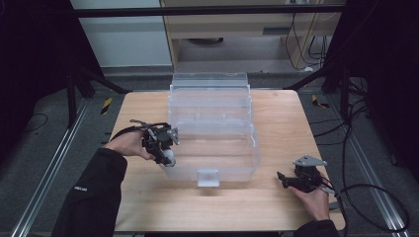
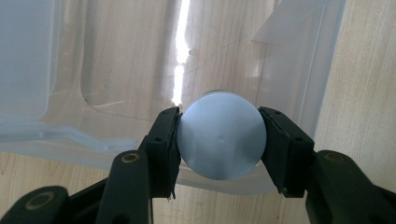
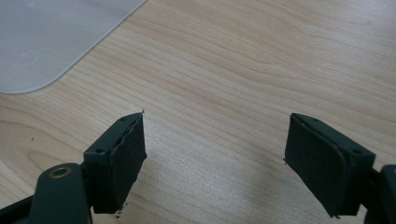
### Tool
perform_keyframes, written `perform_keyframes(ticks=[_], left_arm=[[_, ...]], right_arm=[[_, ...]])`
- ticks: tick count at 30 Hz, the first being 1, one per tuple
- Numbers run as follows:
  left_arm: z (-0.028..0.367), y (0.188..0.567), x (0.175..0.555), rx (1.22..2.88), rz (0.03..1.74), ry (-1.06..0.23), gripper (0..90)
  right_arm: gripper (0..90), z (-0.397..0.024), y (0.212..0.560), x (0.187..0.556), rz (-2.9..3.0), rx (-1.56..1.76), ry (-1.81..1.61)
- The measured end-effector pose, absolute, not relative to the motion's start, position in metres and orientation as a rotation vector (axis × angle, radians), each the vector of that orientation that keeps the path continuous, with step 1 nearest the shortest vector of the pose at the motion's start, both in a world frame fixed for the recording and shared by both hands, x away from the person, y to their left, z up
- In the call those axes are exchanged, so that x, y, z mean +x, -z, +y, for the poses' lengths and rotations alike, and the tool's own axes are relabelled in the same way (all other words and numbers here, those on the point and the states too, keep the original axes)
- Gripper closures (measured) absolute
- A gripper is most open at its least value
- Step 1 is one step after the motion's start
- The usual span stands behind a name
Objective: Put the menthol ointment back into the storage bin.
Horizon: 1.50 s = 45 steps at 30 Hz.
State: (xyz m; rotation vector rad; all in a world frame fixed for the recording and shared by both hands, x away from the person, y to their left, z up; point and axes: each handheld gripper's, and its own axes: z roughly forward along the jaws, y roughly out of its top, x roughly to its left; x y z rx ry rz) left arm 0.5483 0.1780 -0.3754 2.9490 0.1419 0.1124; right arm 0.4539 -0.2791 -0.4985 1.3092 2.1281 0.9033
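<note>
On the table stands a clear bin, lid tipped back. The left gripper hangs at its near left corner, pads pinching a pale round thing, perhaps a cup, right above the rim, bin floor just beyond. The right gripper, jaws spread and empty, rests well apart.

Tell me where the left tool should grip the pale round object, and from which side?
Grip the round object across its widest part, one pad on each side, as the left tool does now. Its smooth curve would slip off-centre. Come from outside the bin, over its rim.
</note>
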Motion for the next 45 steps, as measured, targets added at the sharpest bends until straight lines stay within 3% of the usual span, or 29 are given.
perform_keyframes(ticks=[45], left_arm=[[0.182,0.385,0.548,2.942,0.132,-0.105,50.4]], right_arm=[[20.0,-0.279,0.499,0.454,2.141,1.311,-0.897]])
